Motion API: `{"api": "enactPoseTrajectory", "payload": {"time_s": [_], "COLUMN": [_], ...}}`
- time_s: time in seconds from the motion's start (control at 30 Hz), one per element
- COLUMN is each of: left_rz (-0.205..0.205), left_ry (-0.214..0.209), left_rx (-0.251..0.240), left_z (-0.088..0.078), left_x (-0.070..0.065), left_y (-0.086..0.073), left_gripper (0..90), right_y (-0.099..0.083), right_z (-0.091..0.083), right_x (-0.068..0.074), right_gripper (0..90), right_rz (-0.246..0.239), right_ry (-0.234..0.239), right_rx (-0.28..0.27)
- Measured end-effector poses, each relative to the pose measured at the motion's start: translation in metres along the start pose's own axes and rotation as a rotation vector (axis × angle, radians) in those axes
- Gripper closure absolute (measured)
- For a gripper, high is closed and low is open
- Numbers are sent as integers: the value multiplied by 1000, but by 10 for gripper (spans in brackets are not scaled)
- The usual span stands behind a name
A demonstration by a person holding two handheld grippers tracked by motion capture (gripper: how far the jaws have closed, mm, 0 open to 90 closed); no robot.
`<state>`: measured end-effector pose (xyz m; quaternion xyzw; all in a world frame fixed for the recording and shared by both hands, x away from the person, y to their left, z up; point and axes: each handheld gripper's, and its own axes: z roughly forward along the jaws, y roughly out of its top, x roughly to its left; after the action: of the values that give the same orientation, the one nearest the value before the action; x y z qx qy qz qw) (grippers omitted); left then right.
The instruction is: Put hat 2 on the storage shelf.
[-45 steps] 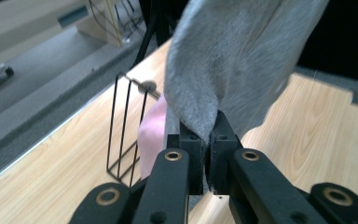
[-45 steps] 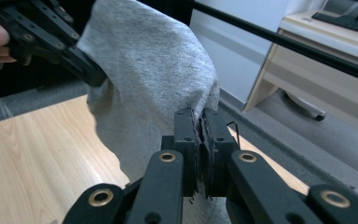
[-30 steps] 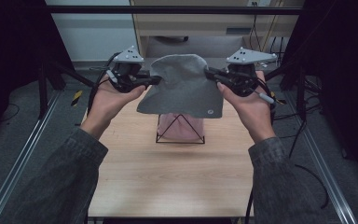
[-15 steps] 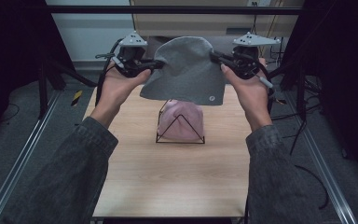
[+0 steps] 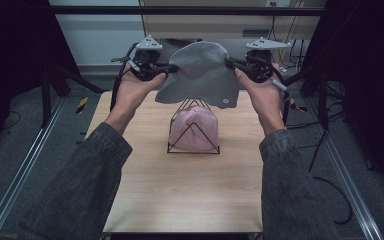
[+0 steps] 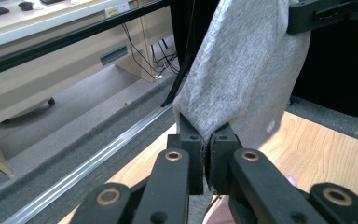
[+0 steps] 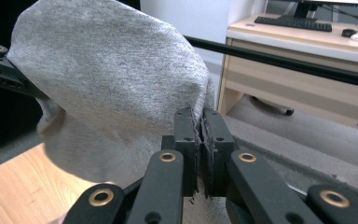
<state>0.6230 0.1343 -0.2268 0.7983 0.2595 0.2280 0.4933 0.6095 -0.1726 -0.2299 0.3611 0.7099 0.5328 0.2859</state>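
Observation:
A grey knit hat [image 5: 200, 72] hangs stretched between the two grippers, above the far edge of the table. My left gripper [image 5: 169, 68] is shut on its left edge, and my right gripper [image 5: 230, 63] is shut on its right edge. In the left gripper view the grey hat [image 6: 242, 70] rises from the closed jaws of the left gripper [image 6: 207, 156]. The right gripper [image 7: 199, 149] pinches the edge of the grey hat [image 7: 112, 84] the same way. Below the hat a pink hat [image 5: 196, 129] sits inside a black wire pyramid stand [image 5: 192, 127] on the table.
The wooden table [image 5: 180, 195] has bare room in front of the stand. Metal rails [image 5: 25, 170] run along both sides of it. A black bar [image 5: 190, 10] crosses above the far edge, with a desk [image 5: 220, 25] behind it.
Both hands have carried the grey hat forward, away from the person. It now hangs beyond the stand, so the pink hat under it has come into sight.

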Motion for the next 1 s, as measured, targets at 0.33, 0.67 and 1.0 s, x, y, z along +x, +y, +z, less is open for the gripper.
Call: {"api": "enactPoseTrajectory", "payload": {"time_s": [0.33, 0.67, 1.0], "left_rz": [1, 1, 6], "left_ry": [6, 14, 19], "left_rx": [31, 41, 53], "left_z": [11, 15, 14], "left_x": [4, 5, 8], "left_y": [-16, -23, -25], "left_gripper": [868, 869, 869], "right_y": [-13, -24, -25], "right_z": [10, 19, 21], "right_x": [-1, -2, -1], "right_gripper": [864, 864, 864], "right_rz": [7, 17, 22], "right_ry": [-4, -2, 4], "right_rx": [30, 53, 49]}}
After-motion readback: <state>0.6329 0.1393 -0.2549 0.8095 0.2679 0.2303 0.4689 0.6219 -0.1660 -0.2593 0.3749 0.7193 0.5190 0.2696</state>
